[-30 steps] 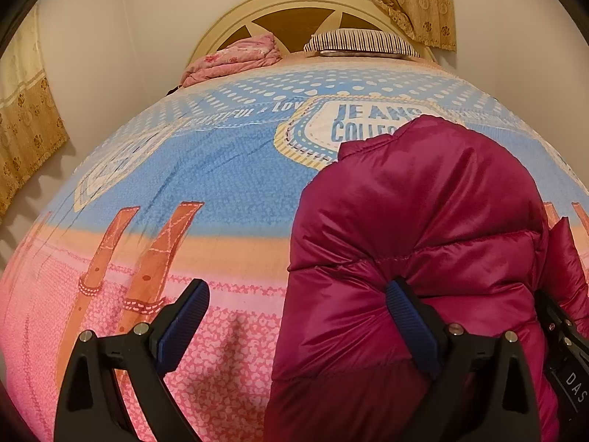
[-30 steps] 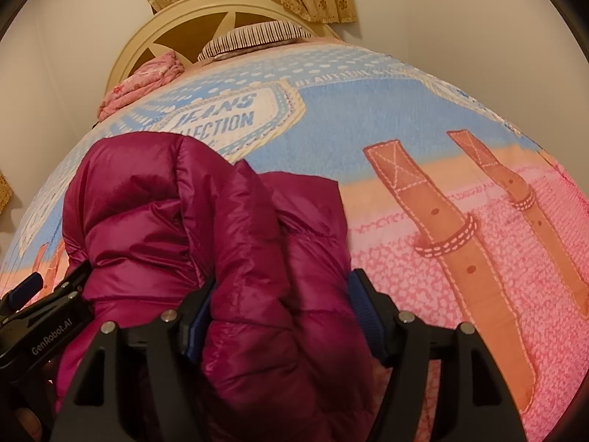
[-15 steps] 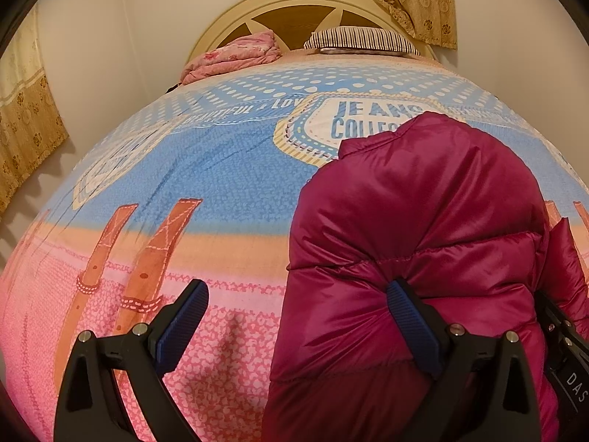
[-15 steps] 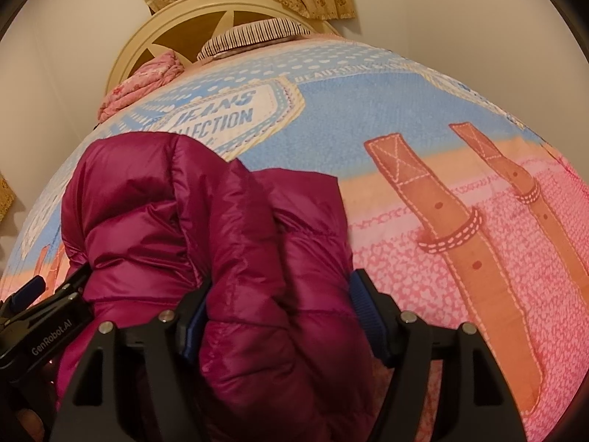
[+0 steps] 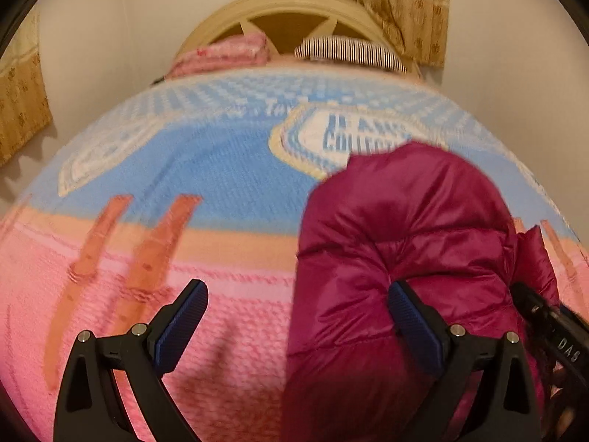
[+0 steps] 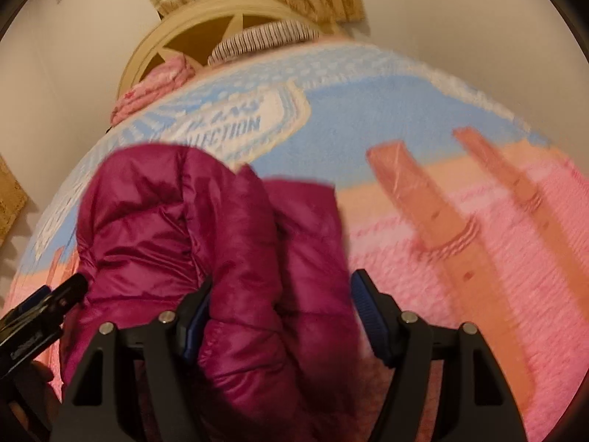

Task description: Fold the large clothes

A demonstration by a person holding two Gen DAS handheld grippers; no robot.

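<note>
A puffy magenta jacket [image 5: 405, 228] lies bunched on the bed, at the right of the left wrist view and the lower left of the right wrist view. My left gripper [image 5: 294, 291] is open wide. Its left finger hangs over the pink bedding and its right finger [image 5: 408, 316] rests against the jacket's surface. My right gripper [image 6: 281, 283] straddles a thick raised fold of the jacket [image 6: 235, 243], which fills the gap between the pads. The left pad is partly buried in the fabric. Each gripper shows at the edge of the other's view.
The bed carries a blue, orange and pink printed blanket [image 5: 184, 184]. A pink folded cover [image 5: 224, 51] and a striped pillow [image 5: 349, 49] lie by the cream headboard [image 5: 294, 11]. Walls and curtains [image 5: 405, 11] close in behind and to the left.
The left gripper has lifted and drawn back a little, so the bed and jacket sit lower and blurred in its view. The right gripper has stayed on the fold.
</note>
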